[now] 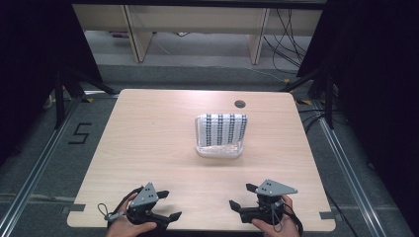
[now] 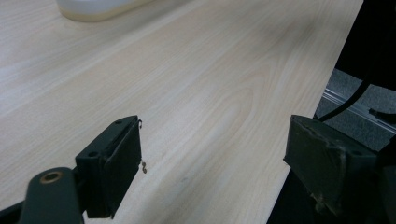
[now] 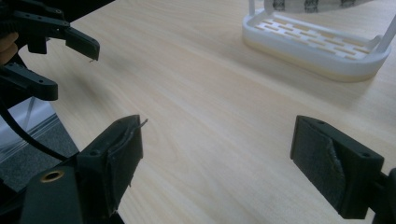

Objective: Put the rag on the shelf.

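One white slatted rack [image 1: 220, 149] stood near the middle of the table [image 1: 148, 138], a little toward its far right, and a white cloth with dark patterned stripes [image 1: 221, 129] hung draped over its upright frame, covering most of the side that faced the person. In the right gripper view the rack [image 3: 317, 46] showed its slotted base and thin posts at the upper right, with the lower hem of the cloth [image 3: 308, 4] just visible at the top edge. In the left gripper view only a corner of the rack's base [image 2: 95, 9] appeared at the top left. Both grippers were well apart from the rack, low over the near edge of the table. The left gripper [image 1: 169, 205] sat at the near left, held in the person's hand [image 1: 129, 228], its jaws spread wide with bare wood between them and its right jaw hanging past the table's edge. The right gripper [image 1: 240, 196] sat at the near right, its jaws likewise spread wide and gripping nothing, pointed leftward toward the other gripper. A dark round hole [image 1: 240, 103] marked the table's far side behind the rack.
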Demonstrator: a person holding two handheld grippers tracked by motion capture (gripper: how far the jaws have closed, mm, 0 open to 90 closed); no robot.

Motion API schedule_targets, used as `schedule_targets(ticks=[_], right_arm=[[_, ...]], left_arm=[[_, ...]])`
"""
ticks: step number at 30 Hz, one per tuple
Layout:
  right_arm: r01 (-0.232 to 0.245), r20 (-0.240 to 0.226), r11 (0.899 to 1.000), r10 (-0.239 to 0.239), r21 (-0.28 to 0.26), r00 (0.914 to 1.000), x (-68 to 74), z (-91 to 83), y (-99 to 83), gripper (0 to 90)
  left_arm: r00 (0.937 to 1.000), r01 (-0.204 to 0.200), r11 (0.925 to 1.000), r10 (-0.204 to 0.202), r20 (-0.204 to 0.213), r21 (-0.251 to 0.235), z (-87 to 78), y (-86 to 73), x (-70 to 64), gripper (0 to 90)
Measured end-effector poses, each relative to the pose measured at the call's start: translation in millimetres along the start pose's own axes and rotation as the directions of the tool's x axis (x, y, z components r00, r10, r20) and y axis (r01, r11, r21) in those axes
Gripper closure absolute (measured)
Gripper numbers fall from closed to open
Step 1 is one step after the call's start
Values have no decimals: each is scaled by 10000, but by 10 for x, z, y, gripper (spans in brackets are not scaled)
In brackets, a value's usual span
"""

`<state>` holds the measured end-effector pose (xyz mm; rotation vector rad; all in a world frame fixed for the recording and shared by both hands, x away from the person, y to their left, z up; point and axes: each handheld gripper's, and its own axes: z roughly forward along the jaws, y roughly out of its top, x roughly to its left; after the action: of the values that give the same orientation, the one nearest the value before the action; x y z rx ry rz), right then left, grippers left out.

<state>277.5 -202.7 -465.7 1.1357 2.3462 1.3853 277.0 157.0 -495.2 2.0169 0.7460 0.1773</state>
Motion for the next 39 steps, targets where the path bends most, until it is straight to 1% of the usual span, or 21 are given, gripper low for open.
schedule_targets(ticks=[1,2,6,9,11,12,13,14,15,16,17,18,21,23,25,28,31,32,35,37,39], right_arm=[[368,8,9993,-368,26,9993,-26,2,-5,179],[116,-33,9998,-116,135,9999,-4,3,-27,179],[223,75,9990,-226,386,9997,27,5,-83,180],[256,155,9977,-266,634,9995,36,8,-118,180],[5,196,9968,-21,795,9998,65,8,-146,181],[332,199,9970,-347,706,9992,41,18,-154,181],[350,162,9970,-362,693,9992,41,26,-164,181],[-58,117,9956,48,934,9999,80,16,-180,181],[191,31,9966,-194,803,9998,64,37,-193,182],[338,89,9953,-347,905,9994,68,32,-201,181],[97,186,9952,-115,972,9998,101,31,-215,182],[440,82,9942,-450,978,9990,83,42,-221,182],[684,183,9916,-709,1102,9973,87,36,-227,183],[582,110,9922,-598,1100,9981,96,52,-240,182],[699,186,9904,-727,1194,9972,90,48,-239,181],[664,-107,9905,-655,1203,9978,77,64,-241,181],[668,99,9914,-683,1125,9976,76,61,-245,181],[716,189,9914,-740,1095,9971,74,59,-244,181],[659,84,9911,-673,1160,9977,73,63,-245,181],[706,60,9905,-718,1181,9974,64,59,-241,180],[652,61,9915,-663,1125,9978,56,60,-241,179]], left_arm=[[10000,-57,10000,57,-17,-7,22,-12,-8,178],[10000,-70,9999,69,10,135,23,-16,-9,177],[10000,-55,9998,55,47,196,81,-52,-60,174],[9998,-185,9986,185,9,499,110,-77,-103,170],[9992,-405,9963,406,-3,764,122,-85,-124,157],[9990,-446,9966,444,49,694,135,-88,-138,157],[9985,-545,9945,534,147,894,139,-89,-142,157],[9981,-609,9954,604,94,744,159,-99,-155,157],[9983,-580,9942,572,106,905,160,-98,-162,157],[9973,-729,9940,725,81,811,172,-102,-163,157],[9948,-1012,9888,1017,5,1098,165,-98,-145,157],[9965,-828,9923,831,6,916,178,-104,-158,157],[9973,-728,9931,737,-71,916,182,-106,-165,156],[9951,-974,9905,985,-65,968,181,-101,-152,156],[9957,-915,9913,924,-56,945,188,-105,-158,157],[9959,-894,9912,900,-18,976,193,-104,-152,157],[9961,-878,9918,884,-30,933,202,-108,-149,156],[9944,-1052,9885,1057,10,1090,193,-104,-135,156],[9925,-1204,9840,1224,-72,1314,195,-103,-120,156],[9948,-1003,9885,1018,-74,1134,209,-108,-136,156],[9934,-1128,9857,1148,-86,1252,201,-104,-124,157]])
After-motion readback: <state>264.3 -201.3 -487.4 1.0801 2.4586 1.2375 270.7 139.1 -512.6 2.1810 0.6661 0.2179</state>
